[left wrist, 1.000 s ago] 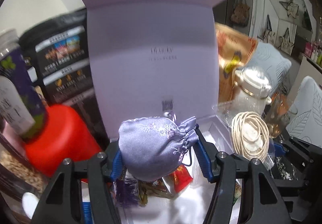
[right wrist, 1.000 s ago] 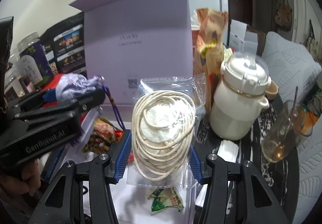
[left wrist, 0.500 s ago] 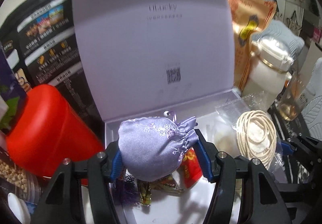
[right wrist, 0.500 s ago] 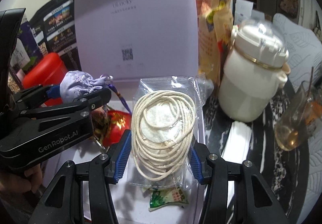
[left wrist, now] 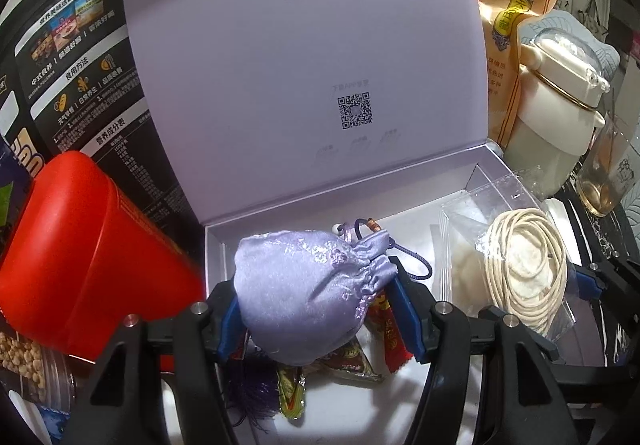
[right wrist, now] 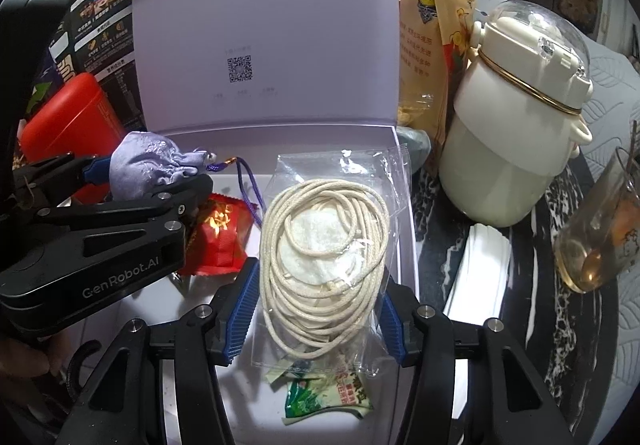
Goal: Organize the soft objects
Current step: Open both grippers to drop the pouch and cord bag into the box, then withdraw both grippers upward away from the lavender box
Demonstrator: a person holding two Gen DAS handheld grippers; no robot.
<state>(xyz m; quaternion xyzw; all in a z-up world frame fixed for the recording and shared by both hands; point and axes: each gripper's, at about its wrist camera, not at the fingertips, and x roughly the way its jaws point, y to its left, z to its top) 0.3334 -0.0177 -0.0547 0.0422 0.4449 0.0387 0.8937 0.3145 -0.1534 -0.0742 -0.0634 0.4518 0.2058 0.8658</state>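
Observation:
A lilac satin drawstring pouch (left wrist: pixel 308 293) sits pinched between the blue pads of my left gripper (left wrist: pixel 316 313), which is shut on it just above the near left part of the open lilac box (left wrist: pixel 412 221). From the right wrist view the pouch (right wrist: pixel 148 161) shows at the left. My right gripper (right wrist: pixel 318 313) has a clear bag of coiled cream cord (right wrist: pixel 324 241) between its pads over the right half of the box (right wrist: pixel 248 405). Its jaws are opening, with the pads still against the bag's sides. Red (right wrist: pixel 220 233) and green (right wrist: pixel 324 393) snack packets lie on the box floor.
The raised lid (left wrist: pixel 304 45) stands behind the box. A red canister (left wrist: pixel 80 245) and black food bags (left wrist: pixel 72 57) crowd the left side. To the right stand an orange pouch (right wrist: pixel 432 25), a white lidded jug (right wrist: pixel 516 125) and a glass of drink (right wrist: pixel 600 245).
Both grippers have sunk toward the box and tipped further down, so its floor and the packets now show more fully. The pouch and the cord bag stay between their jaws.

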